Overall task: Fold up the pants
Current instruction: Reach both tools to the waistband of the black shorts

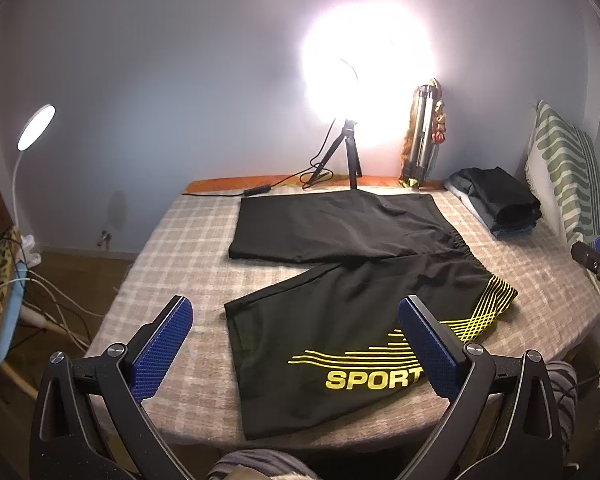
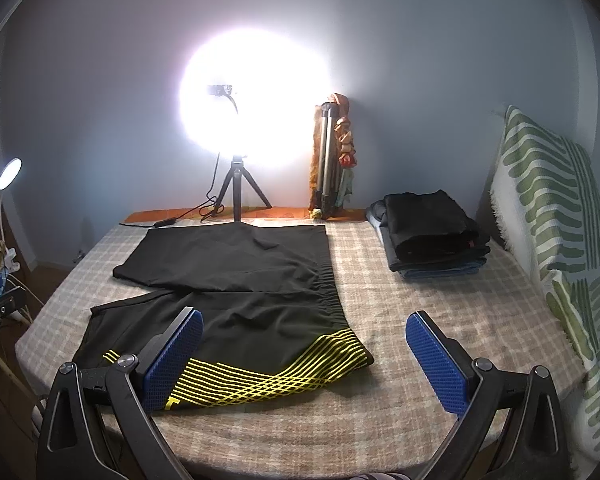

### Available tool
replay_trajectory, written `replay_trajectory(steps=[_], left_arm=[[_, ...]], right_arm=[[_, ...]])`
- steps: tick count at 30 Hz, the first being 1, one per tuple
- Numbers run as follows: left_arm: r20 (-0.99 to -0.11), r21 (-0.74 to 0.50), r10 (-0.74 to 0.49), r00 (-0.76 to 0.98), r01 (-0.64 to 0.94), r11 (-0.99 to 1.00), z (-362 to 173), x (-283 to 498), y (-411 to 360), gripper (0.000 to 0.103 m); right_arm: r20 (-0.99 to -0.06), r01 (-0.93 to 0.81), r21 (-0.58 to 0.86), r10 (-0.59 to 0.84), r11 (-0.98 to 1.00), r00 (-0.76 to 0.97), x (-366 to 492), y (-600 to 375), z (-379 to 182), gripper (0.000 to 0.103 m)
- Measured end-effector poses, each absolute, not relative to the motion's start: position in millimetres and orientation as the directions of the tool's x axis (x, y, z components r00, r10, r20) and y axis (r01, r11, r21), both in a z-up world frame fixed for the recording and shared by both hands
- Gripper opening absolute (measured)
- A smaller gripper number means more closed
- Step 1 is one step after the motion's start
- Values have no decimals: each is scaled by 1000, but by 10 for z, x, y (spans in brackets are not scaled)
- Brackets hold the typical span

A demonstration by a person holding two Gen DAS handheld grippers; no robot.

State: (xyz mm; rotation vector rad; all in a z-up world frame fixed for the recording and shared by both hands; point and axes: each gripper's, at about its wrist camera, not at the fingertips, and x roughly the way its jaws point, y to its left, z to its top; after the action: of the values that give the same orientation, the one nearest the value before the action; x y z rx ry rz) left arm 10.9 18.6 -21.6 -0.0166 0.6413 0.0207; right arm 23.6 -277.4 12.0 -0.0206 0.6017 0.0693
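Black sport shorts (image 1: 340,280) with yellow stripes and the word SPORT lie spread flat on the checked table cover (image 1: 172,256), legs pointing left, waistband to the right. They also show in the right wrist view (image 2: 236,280). My left gripper (image 1: 296,340) is open and empty, held above the near leg. My right gripper (image 2: 306,352) is open and empty, above the striped near corner by the waistband (image 2: 332,300). Part of the right gripper shows at the right edge of the left wrist view (image 1: 596,260).
A bright ring light on a tripod (image 2: 240,192) and a folded tripod (image 2: 328,168) stand at the table's far edge. A stack of folded dark clothes (image 2: 432,232) lies far right, beside a green-patterned cushion (image 2: 548,216). A desk lamp (image 1: 36,124) and cables are at left.
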Motion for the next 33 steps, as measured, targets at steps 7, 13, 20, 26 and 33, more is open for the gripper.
replay_trajectory(steps=[7, 13, 20, 26, 33], left_arm=[[-619, 19, 1, 786, 14, 1000, -306, 176, 316, 102], [-647, -11, -58, 760, 67, 998, -438, 236, 487, 91], [-698, 9, -68, 713, 103, 995, -567, 371, 526, 83], [-688, 9, -69, 722, 103, 995, -468, 621, 665, 83], [-682, -23, -65, 728, 67, 997, -372, 1266, 965, 83]], right_arm=[[-569, -108, -36, 68, 994, 820, 351, -2835, 63, 103], [-550, -170, -101, 87, 980, 831, 479, -2894, -9, 101], [-567, -252, -166, 117, 953, 816, 694, -2928, -67, 99], [-581, -297, -153, 157, 943, 799, 1035, -2961, -41, 96], [-582, -346, -174, 187, 922, 791, 1579, -2868, 62, 92]])
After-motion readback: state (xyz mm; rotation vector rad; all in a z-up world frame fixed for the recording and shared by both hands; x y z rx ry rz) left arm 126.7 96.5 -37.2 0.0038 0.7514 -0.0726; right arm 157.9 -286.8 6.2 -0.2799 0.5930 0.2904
